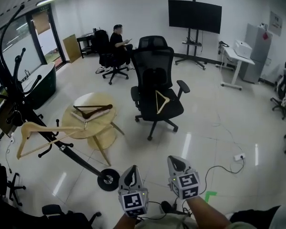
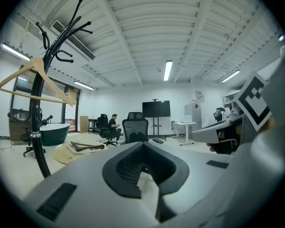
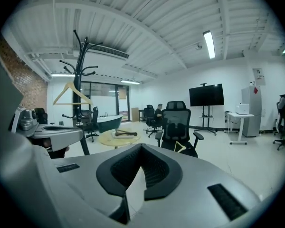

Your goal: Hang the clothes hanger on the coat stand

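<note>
A black coat stand (image 1: 19,104) rises at the left, and a light wooden hanger (image 1: 38,135) hangs on one of its lower hooks. On the round wooden table (image 1: 78,128) lies a dark wooden hanger (image 1: 93,111). Another light hanger (image 1: 161,101) rests on the seat of the black office chair (image 1: 155,75). My left gripper (image 1: 131,174) and right gripper (image 1: 177,165) are side by side low in the head view, well short of all this. Both are shut and hold nothing. The left gripper view shows the stand (image 2: 38,108) and its hanger (image 2: 35,77) at the left.
A person sits on an office chair (image 1: 115,51) at the back. A screen on a wheeled stand (image 1: 194,18) and a white desk (image 1: 236,56) stand at the far right. A dark tub (image 1: 40,82) sits behind the stand. A cable and power strip (image 1: 238,157) lie on the floor.
</note>
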Available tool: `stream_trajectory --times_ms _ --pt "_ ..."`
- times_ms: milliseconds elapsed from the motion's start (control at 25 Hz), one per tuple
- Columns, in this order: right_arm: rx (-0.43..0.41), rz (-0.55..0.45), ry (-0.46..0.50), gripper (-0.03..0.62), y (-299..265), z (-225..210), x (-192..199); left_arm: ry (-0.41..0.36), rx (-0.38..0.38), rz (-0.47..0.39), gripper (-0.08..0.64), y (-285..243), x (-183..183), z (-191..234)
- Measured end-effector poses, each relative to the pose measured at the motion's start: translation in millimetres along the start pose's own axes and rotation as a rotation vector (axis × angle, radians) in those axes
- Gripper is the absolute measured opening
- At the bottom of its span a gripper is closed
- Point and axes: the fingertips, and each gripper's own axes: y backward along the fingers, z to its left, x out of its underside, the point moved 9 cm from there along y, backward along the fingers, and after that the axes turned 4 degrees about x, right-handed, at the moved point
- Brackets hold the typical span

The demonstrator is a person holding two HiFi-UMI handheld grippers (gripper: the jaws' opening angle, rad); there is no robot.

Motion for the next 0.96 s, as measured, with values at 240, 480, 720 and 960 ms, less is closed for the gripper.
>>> stream_trajectory --times_ms 240,480,720,960 --pt "0.004 0.005 -0.051 0.0 12.1 -5.9 8.5 -0.007 0.022 -0.011 0.017 6.0 3.2 -10.8" --pt "-0.003 0.0 -0.058 0.0 21.5 1.3 8.5 -0.014 0.032 -0.006 0.017 18.1 1.3 -14.4" --pt "0.0 -0.001 -0.062 0.0 18.8 9.0 13.4 -0.016 0.033 0.0 0.017 21.3 8.1 -6.1" --pt "0.005 -0.004 -0.066 0.0 18.9 7.4 10.9 -0.024 0.039 0.01 0.017 19.6 7.2 -5.6"
